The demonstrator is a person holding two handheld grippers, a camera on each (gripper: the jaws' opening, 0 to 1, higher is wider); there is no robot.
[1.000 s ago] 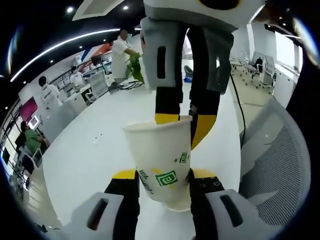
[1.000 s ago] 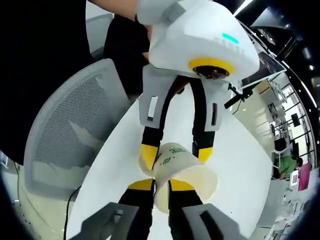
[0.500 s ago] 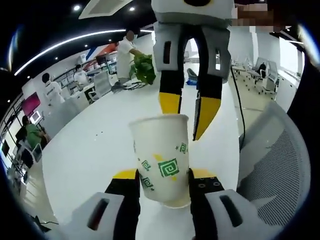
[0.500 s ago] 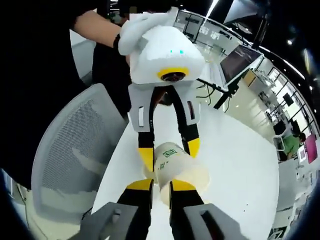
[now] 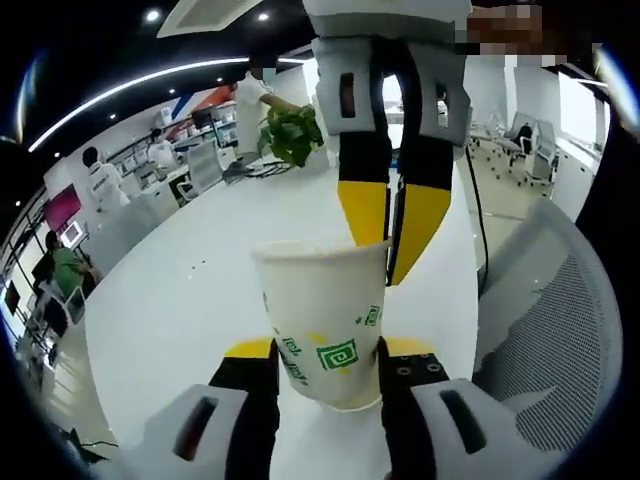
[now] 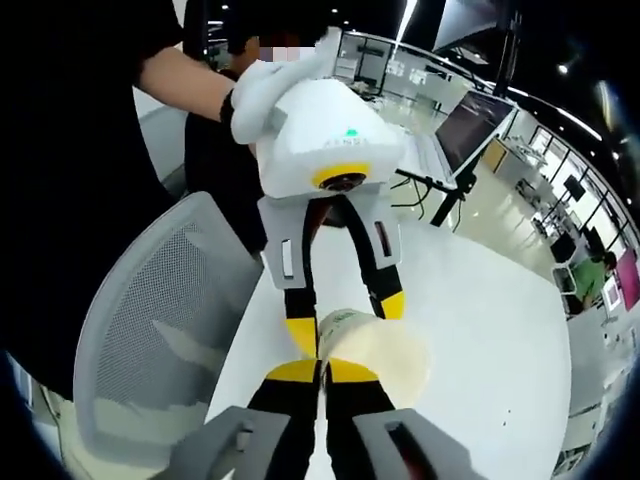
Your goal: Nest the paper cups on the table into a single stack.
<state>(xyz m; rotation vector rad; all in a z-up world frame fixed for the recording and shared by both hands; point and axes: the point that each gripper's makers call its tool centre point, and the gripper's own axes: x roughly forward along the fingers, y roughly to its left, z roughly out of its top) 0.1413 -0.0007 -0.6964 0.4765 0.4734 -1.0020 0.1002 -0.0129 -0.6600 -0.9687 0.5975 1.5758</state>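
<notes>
1. One paper cup [image 5: 325, 320] with green square-spiral marks, seen in both views [image 6: 372, 345].
2. Two grippers: the left gripper [image 5: 325, 355] and the right gripper [image 6: 322, 368], each with two yellow-tipped jaws.
3. One white table [image 5: 190, 290].
4. One grey mesh chair [image 5: 560, 330] beside the table.
5. One leafy green plant [image 5: 293, 135] in the left gripper view.
6. Four people in the background of the left gripper view, as far as can be told.

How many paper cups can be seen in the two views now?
1: a paper cup clamped in the left gripper, with the right gripper at its rim. More cups may be nested inside, hidden.
</notes>
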